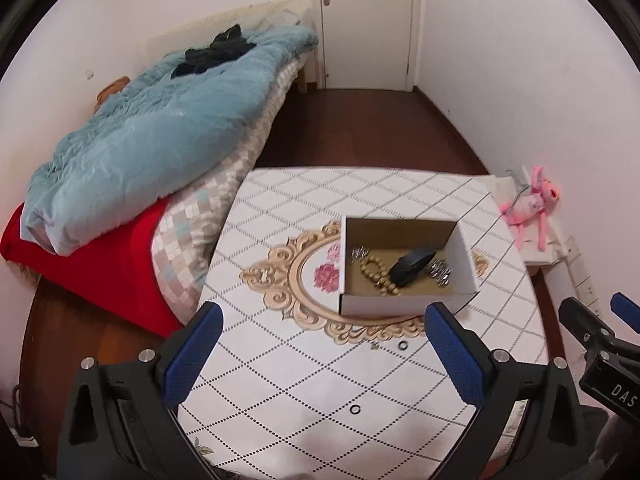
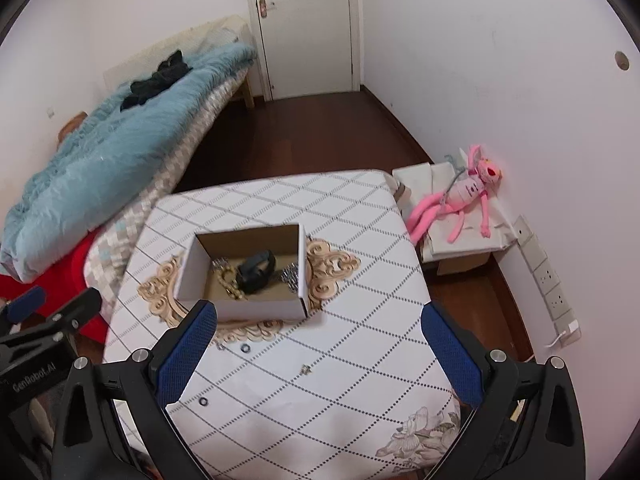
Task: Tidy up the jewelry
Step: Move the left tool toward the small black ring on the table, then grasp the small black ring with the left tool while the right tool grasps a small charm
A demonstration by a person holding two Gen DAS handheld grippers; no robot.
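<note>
An open white cardboard box [image 1: 404, 306] stands on the patterned table [image 1: 280, 380]. It holds a wooden bead bracelet [image 1: 376, 274], a black band [image 1: 412, 264] and silver pieces [image 1: 439, 271]. The box shows in the right wrist view [image 2: 260, 306] too. Loose on the table lie two dark rings [image 1: 402, 346] [image 1: 354, 409] and a small silver piece [image 1: 374, 345]. The right wrist view shows the rings [image 2: 245, 347] [image 2: 203, 401] and a silver piece [image 2: 305, 369]. My left gripper [image 1: 324, 320] is open and empty above the table's near side. My right gripper [image 2: 318, 316] is open and empty beside it.
A bed with a blue quilt [image 1: 152, 140] and a red sheet [image 1: 100, 272] stands left of the table. A pink plush toy [image 2: 460, 196] lies on white boxes [image 2: 460, 240] at the right wall. A closed door [image 1: 366, 20] is at the back.
</note>
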